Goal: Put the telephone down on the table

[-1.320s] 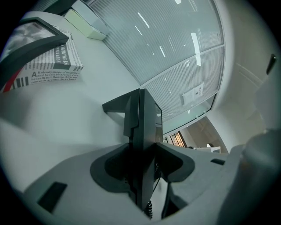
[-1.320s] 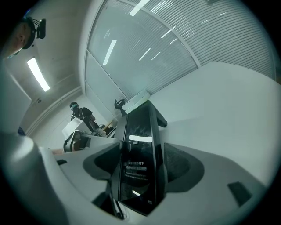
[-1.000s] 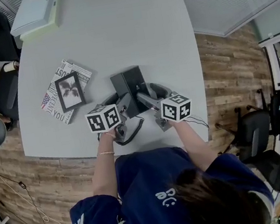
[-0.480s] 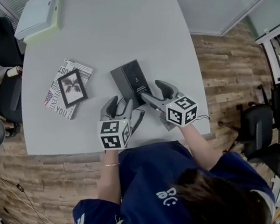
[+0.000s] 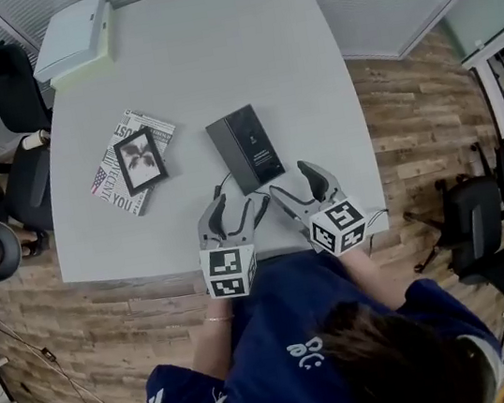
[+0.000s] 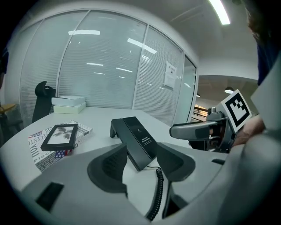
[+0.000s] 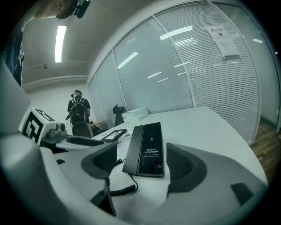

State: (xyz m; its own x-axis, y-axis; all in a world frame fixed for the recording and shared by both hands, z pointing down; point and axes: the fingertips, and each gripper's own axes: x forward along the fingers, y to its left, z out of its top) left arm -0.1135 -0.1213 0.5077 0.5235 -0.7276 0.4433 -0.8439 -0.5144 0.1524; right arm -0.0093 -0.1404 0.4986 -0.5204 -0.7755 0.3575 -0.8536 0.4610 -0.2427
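Evidently the setting-down looks done: the flat black rectangular telephone [image 5: 245,147] lies on the pale grey desk [image 5: 209,51] just ahead of the left gripper [image 5: 237,209] and right gripper [image 5: 292,182], both spread wide and pinching nothing. The next move need only clear the black coiled cord [image 6: 157,193] trailing between the left gripper's jaws. I count one telephone, one cord and two grippers, plus one black-framed picture [image 5: 141,159] on one printed magazine [image 5: 117,196] ahead-left of the left gripper.

Light was bright and even, coming from ceiling strips [image 7: 60,43] — their reflections streaked the glass wall [image 6: 101,66]. The table [image 5: 209,51] carried only faint, soft shadows. Both gripper views bulged with fisheye curving and dark vignetted corners, the nearest foreground soft — the head view stayed sharp.
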